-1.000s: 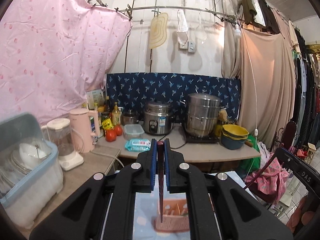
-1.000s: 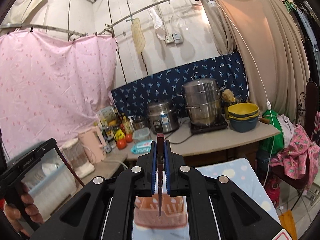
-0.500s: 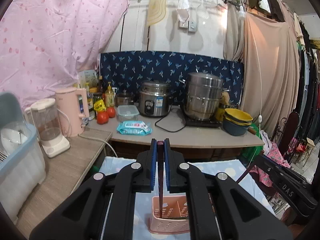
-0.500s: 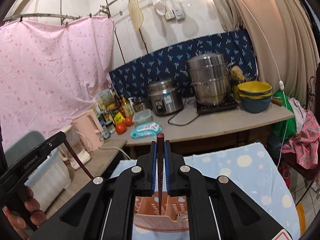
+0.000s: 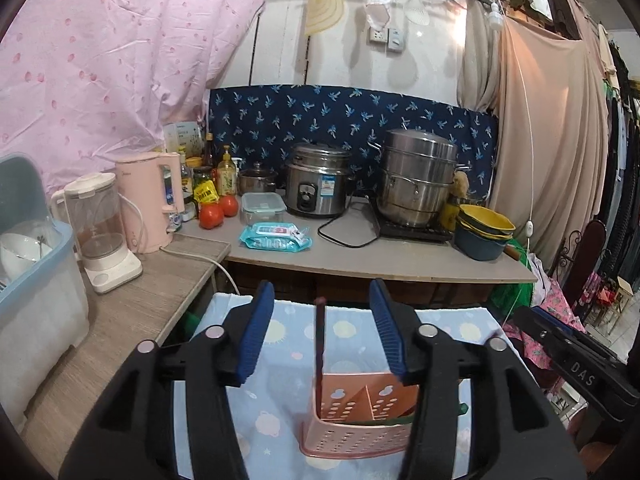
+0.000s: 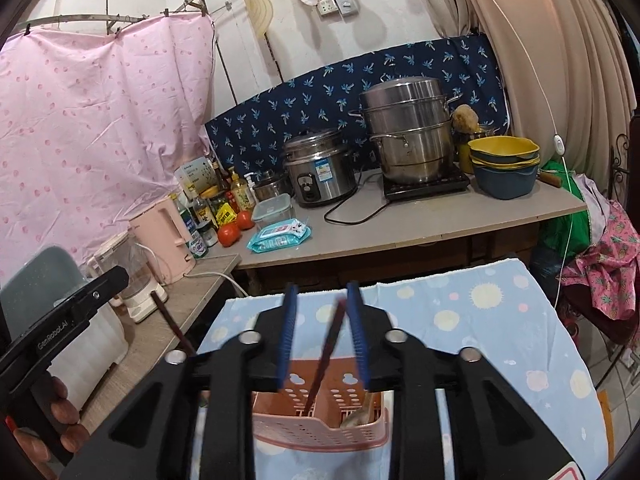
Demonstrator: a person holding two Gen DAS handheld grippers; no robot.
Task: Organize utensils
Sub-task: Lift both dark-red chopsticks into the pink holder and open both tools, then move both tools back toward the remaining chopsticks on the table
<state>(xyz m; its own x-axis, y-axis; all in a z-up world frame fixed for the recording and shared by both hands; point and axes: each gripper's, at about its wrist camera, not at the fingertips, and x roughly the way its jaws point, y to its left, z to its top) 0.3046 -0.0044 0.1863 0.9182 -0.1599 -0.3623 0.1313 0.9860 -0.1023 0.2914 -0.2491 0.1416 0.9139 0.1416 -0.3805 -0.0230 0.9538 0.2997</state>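
- Pink curtain [image 5: 100, 60] hanging at the left, reaching down behind the worktop; navy leaf-print cloth [image 5: 352, 114] running along the wall beside it.
- Grey worktop [image 5: 380, 260] carrying a steel steamer pot [image 5: 416, 176] on a black hob, a rice cooker [image 5: 318, 184], stacked yellow and blue bowls [image 5: 482, 228], a pink kettle [image 5: 148, 196], a blender [image 5: 102, 232], two tomatoes [image 5: 218, 210] and a wet-wipes pack [image 5: 276, 238].
- Blue spotted cloth [image 6: 500, 320] lying over the near table, under the holder.
- Left gripper [image 5: 322, 330] standing over the table; its blue-padded jaws are opening, well clear on both sides of the chopstick between them.
- Right gripper [image 6: 323, 334] likewise over the holder; its jaws are opening, narrower than the left pair; the chopstick between them is leaning toward the right pad, contact not certain.
- Pink utensil holder [image 5: 360, 420], perforated and divided, sitting on the cloth just below both grippers.
- Dark red chopstick [image 5: 319, 348] standing nearly upright with its lower end in the holder's left compartment.
- Second chopstick [image 6: 326, 354], blurred and tilted, lower end dropping into the holder's middle compartment.
- Spoon-like piece [image 6: 358, 414] lying in the holder's right compartment; too blurred to name further.
- Hand [image 6: 48, 424] gripping the left gripper's handle at the lower left edge of the right wrist view.
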